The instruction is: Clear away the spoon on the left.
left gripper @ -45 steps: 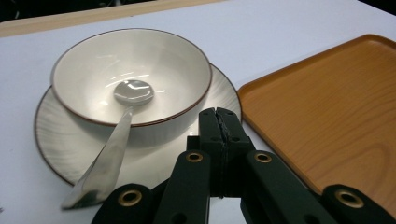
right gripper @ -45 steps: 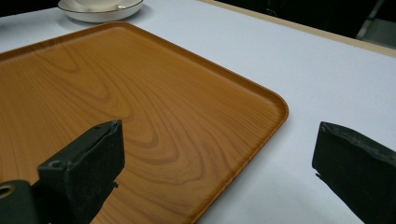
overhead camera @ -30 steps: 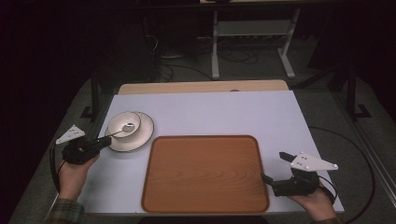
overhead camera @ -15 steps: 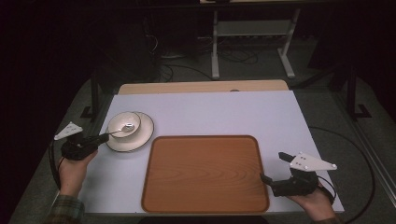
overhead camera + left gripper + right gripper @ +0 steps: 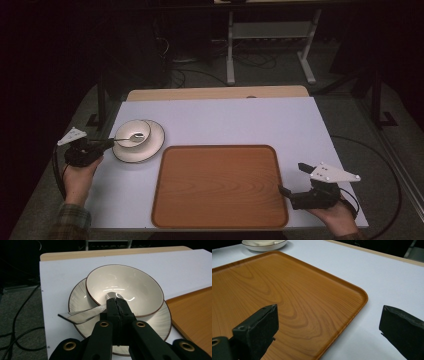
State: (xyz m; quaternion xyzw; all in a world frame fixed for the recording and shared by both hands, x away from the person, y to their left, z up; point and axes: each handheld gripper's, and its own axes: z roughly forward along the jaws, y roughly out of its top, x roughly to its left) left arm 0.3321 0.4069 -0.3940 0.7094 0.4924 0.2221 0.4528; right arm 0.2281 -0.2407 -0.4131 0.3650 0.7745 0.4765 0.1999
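A dim room: grey carpeted floor (image 5: 350, 107), trailing cables (image 5: 250, 62), a pale metal rack (image 5: 270, 35) behind the table.

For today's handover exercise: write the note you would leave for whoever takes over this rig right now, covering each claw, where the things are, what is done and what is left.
Left claw: shut on the spoon, gripping its handle; the spoon's head lies inside the bowl.
Right claw: open, holding nothing, waiting over the near right corner of the wooden tray.
Things: the bowl sits on the plate, at the table's left side, beside the tray.
Done: spoon grasped.
Left: nothing is on the tray yet; probably lift the spoon out and move the spoon, bowl and plate onto the tray.
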